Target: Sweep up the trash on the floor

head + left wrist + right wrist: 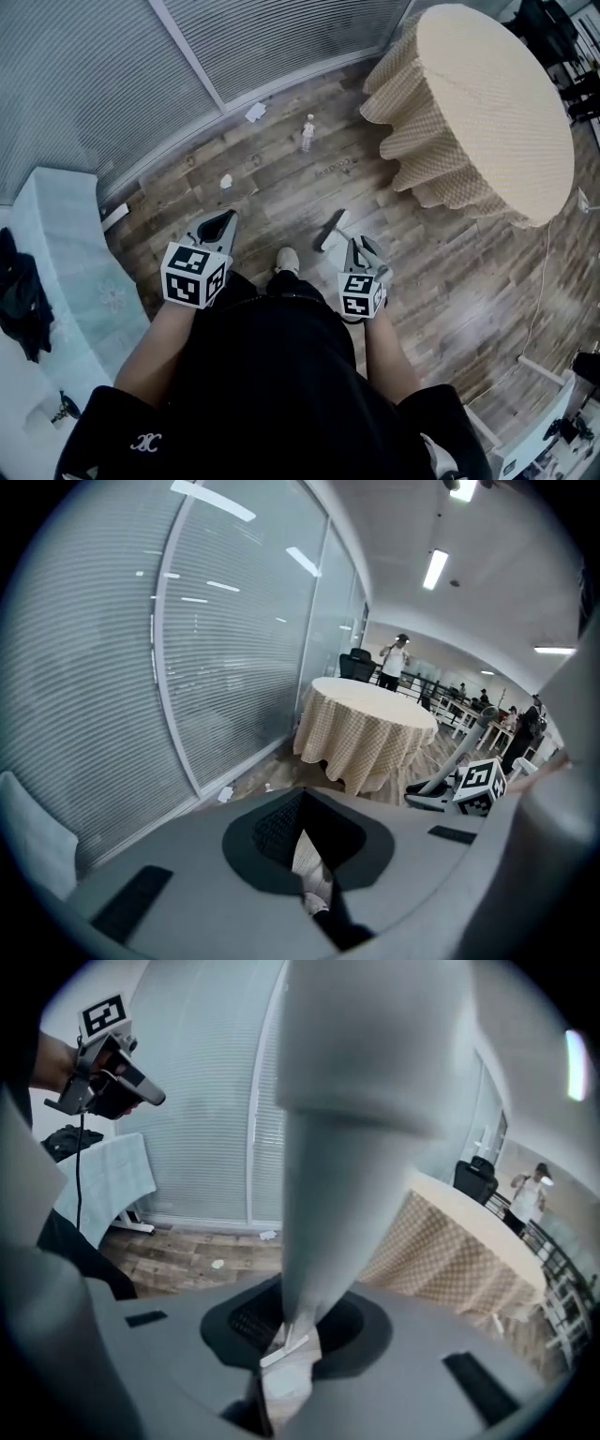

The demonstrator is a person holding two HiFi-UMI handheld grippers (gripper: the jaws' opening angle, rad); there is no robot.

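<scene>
In the head view my right gripper (361,246) is shut on the grey handle of a broom, whose dark head (330,231) rests on the wood floor just ahead of a white shoe (286,260). The right gripper view has that handle (361,1147) rising thick between the jaws of the right gripper (295,1309). My left gripper (223,221) hangs shut and holds nothing; its jaws (300,797) meet at the tip. Trash lies ahead: a crumpled paper (226,181), a clear bottle (307,132) and another paper (255,112) by the window.
A round table (497,103) with a beige checked cloth stands at the upper right. Blinds behind glass (103,84) line the far side. A white padded bench (70,262) runs along the left. A cable (539,291) trails over the floor at the right.
</scene>
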